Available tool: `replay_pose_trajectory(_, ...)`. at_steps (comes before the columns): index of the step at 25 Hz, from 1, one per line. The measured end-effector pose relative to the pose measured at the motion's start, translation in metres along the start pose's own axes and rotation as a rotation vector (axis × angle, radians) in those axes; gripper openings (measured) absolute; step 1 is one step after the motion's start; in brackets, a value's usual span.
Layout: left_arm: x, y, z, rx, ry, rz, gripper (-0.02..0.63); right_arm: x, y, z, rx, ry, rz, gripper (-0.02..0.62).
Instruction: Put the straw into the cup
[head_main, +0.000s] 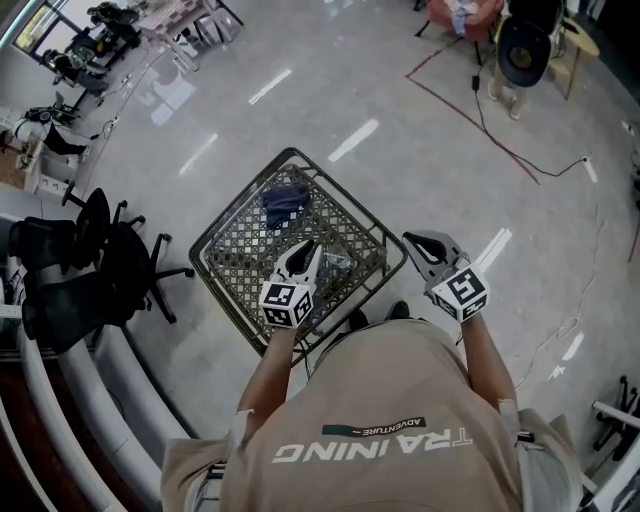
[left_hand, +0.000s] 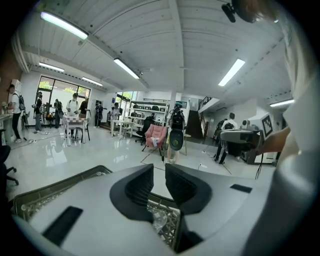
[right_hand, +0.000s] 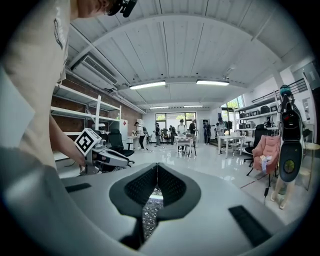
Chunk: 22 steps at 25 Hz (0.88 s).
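Head view. A person is standing over a square mesh table (head_main: 222, 232), wearing a shirt (head_main: 370, 440) whose back is reading "TRAINING" with a smaller "ADVENTURE" label beside it, both upside down from this camera. A blue cloth (head_main: 285, 203) is lying bunched toward the far side of the mesh. A clear plastic item (head_main: 336, 263) is lying on the mesh just beside the left gripper (head_main: 311, 247). Whether it is the cup or the straw cannot be told, and neither its long axis nor its pointing direction is making itself out. The right gripper (head_main: 418, 242) is hovering off the table's near right edge. Black office chairs (head_main: 105, 262) are standing to the left.

Left gripper view. The jaws are standing slightly apart, a narrow gap between them, nothing held. The clear plastic item is showing below them on the mesh. A pink chair (left_hand: 155, 136) is standing across the room.

Right gripper view. The jaws are meeting at their tips, closed on nothing; mesh is showing beneath them.
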<state>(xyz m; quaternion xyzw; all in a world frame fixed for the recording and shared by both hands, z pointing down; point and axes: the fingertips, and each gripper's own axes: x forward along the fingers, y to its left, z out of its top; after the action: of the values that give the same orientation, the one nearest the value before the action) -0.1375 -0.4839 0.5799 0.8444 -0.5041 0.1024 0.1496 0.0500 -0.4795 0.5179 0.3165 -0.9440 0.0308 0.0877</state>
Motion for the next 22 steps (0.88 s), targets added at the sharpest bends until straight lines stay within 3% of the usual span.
replay_pose_trajectory(6,-0.042,-0.006,0.065,0.036,-0.154,0.022,0.023,0.011,0.008,0.012,-0.015,-0.023,0.016,0.017)
replay_pose_trajectory(11,-0.053,-0.007,0.115,0.091,-0.228,0.04,0.017,0.029,-0.012,0.057,-0.013,-0.05,-0.012,0.017)
replay_pose_trajectory(17,-0.077,0.015,0.155,0.097,-0.297,0.175,0.017,0.041,-0.024,0.119,-0.069,-0.111,-0.06,0.017)
replay_pose_trajectory(22,-0.083,0.03,0.18,0.123,-0.334,0.225,0.017,0.039,-0.025,0.135,-0.102,-0.139,-0.093,0.017)
